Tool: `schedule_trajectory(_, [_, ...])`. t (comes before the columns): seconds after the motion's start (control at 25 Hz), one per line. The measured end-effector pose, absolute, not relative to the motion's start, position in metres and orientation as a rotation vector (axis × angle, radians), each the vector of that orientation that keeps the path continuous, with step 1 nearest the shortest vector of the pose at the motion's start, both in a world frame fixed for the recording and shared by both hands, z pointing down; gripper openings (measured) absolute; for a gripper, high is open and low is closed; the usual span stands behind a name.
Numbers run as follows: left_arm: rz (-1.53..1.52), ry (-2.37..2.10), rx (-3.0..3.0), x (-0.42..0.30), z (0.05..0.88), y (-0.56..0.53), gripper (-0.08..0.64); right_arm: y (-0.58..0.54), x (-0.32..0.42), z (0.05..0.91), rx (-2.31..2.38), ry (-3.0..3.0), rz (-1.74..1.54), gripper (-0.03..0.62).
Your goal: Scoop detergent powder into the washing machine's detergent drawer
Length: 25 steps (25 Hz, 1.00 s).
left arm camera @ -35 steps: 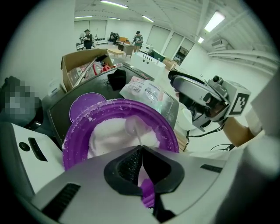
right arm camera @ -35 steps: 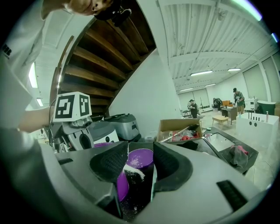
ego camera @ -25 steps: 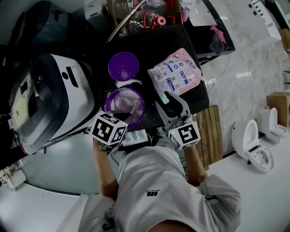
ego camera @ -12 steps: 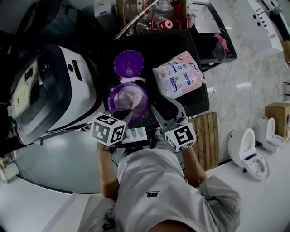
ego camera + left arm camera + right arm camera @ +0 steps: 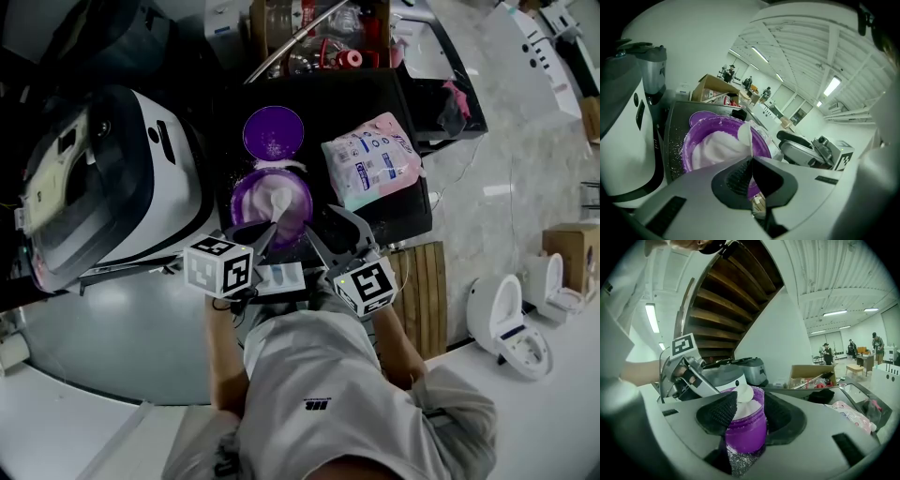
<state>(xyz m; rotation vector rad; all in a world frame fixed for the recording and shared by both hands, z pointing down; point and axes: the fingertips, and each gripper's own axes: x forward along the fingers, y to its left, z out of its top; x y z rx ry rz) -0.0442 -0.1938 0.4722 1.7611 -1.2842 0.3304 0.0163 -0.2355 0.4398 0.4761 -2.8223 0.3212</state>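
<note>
An open purple tub (image 5: 272,202) of white powder stands on the dark table, its lid (image 5: 273,131) lying just behind it. My left gripper (image 5: 257,236) is shut on the handle of a white scoop (image 5: 279,201), whose bowl sits over the powder. In the left gripper view the scoop (image 5: 745,136) rises from the shut left gripper (image 5: 751,164) above the tub (image 5: 723,143). My right gripper (image 5: 325,230) is open at the tub's right side. In the right gripper view the tub (image 5: 745,427) shows between the spread pads of the right gripper (image 5: 749,416).
The white washing machine (image 5: 112,187) stands left of the tub. A pink detergent bag (image 5: 372,161) lies to the right. A small pale tray (image 5: 281,278) sits at the table's near edge under the grippers. Bottles and boxes (image 5: 319,37) crowd the back.
My right gripper has moved left from beside the bag to the tub's right side. The left gripper has pushed the scoop further over the powder.
</note>
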Motion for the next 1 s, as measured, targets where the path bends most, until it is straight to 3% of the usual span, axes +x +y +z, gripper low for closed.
schedule_trajectory(1.0, [0.095,-1.353,2.066,-0.068,0.448,-0.162,0.015,-0.182,-0.018,0.435,0.725,-2.707,0.177,0.179])
